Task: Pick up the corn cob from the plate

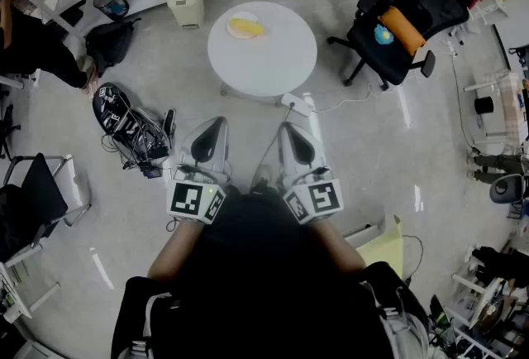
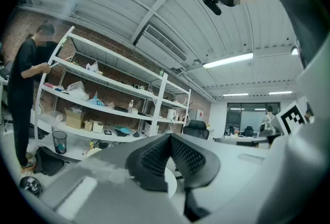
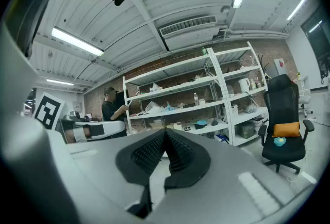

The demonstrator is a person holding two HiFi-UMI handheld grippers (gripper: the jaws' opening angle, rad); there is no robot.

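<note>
The corn cob (image 1: 247, 26) on its plate (image 1: 232, 33) is too small to show kernels. The head view's left edge cuts off a person (image 1: 37, 47). The left gripper (image 2: 170, 137) hides most of the round table (image 2: 170, 184) behind its jaws.

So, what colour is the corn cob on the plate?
Yellow: the corn cob shows best in the head view.

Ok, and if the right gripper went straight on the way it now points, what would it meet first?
Probably the near edge of the round white table; the right gripper, jaws shut, aims there. Height is unclear, so it might pass over it toward the shelves.
</note>
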